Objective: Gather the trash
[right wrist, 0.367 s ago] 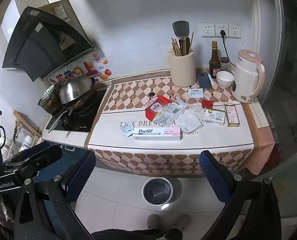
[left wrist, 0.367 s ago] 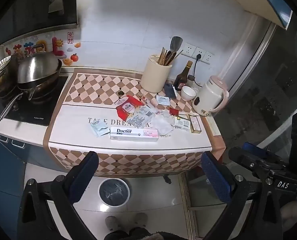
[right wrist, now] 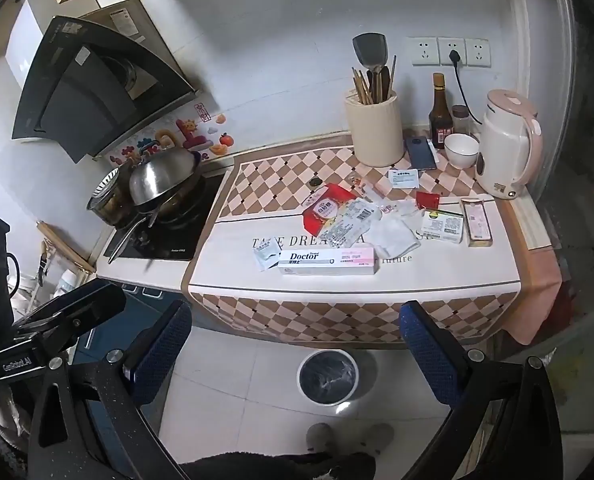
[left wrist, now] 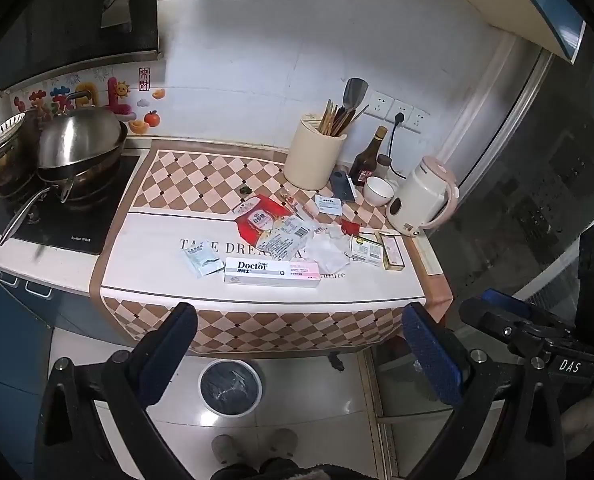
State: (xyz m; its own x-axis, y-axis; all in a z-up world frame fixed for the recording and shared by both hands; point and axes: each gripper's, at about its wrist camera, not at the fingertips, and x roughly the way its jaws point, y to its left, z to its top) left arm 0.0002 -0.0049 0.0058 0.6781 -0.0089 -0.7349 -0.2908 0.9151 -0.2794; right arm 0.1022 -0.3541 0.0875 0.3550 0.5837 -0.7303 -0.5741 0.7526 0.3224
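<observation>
Left wrist view: left gripper (left wrist: pixel 297 344) held back from the counter, jaws wide apart and empty; right gripper (right wrist: pixel 297 344) likewise. Trash clustered mid-cloth: toothpaste box (left wrist: pixel 272 272) nearest, red packet (left wrist: pixel 259 218) and crumpled tissue (left wrist: pixel 327 252) behind. Bin (left wrist: pixel 230 387) on floor below. Best begun with the nearest box, gripped across its narrow width.

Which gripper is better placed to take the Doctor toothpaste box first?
Left, narrowly. Both the left gripper and the right gripper hang open and empty, short of the counter. The toothpaste box sits nearly centred between the left one's fingers, slightly off-centre in the right view.
</observation>
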